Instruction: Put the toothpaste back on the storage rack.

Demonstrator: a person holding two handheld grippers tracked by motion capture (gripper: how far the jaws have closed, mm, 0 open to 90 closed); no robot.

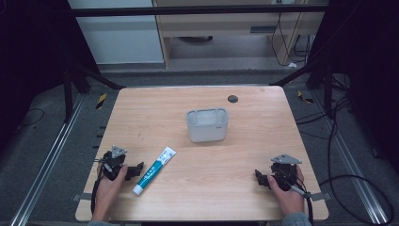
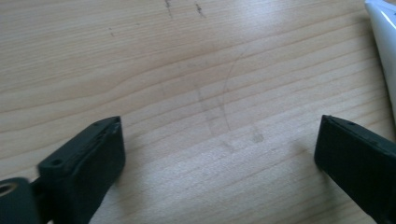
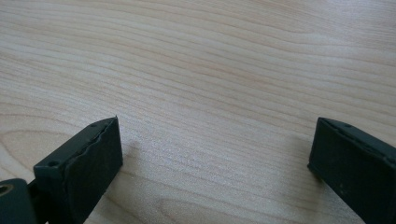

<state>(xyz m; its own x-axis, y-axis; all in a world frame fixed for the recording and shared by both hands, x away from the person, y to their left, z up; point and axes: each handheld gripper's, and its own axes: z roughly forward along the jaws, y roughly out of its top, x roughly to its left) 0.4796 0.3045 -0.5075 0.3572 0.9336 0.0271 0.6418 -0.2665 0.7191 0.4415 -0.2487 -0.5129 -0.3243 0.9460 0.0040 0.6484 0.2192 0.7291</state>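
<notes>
Left gripper (image 1: 136,170) just beside toothpaste tube (image 1: 154,170) lying near table's (image 1: 235,188) front edge, jaws wide, empty, probably poised to grab. Right gripper (image 1: 260,178) well apart, likewise open. Grey bin (image 1: 207,125) mid-table, apparently empty.

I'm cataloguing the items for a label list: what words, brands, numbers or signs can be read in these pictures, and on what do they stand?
Toothpaste tube: teal and white print along its side, too small and blurred to read.
White container: a small dark mark on its front wall, unreadable.
Table: no text; a plain round dark spot near the far edge.
</notes>
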